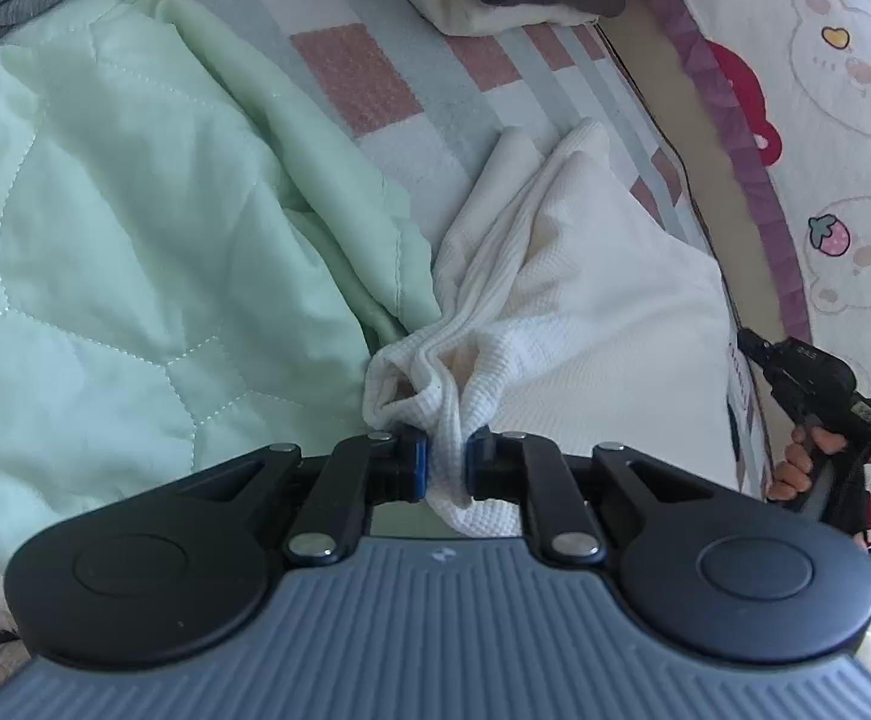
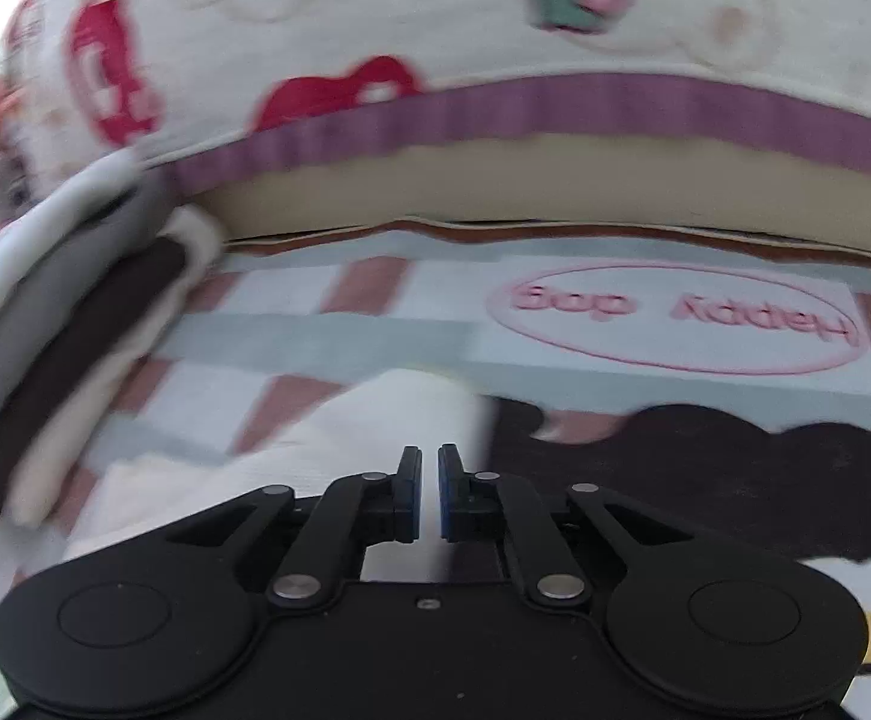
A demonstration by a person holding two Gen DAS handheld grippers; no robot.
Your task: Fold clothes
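Note:
A white waffle-knit garment [image 1: 585,300] lies bunched on a plaid mat [image 1: 363,78]. My left gripper [image 1: 446,456] is shut on a gathered fold at its near edge, and the cloth puckers between the blue pads. A hand holds my right gripper [image 1: 753,348] at the garment's far right edge. In the blurred right wrist view my right gripper [image 2: 429,474] hovers over the white garment [image 2: 375,420]. Its jaws stand nearly together with a thin slit, and I see no cloth between them.
A pale green quilt [image 1: 135,210] covers the left side. A stack of folded clothes [image 2: 63,330] sits at the mat's far left. A dark garment [image 2: 705,480] lies to the right. A cartoon-print cushion wall [image 2: 435,30] with a purple trim borders the mat.

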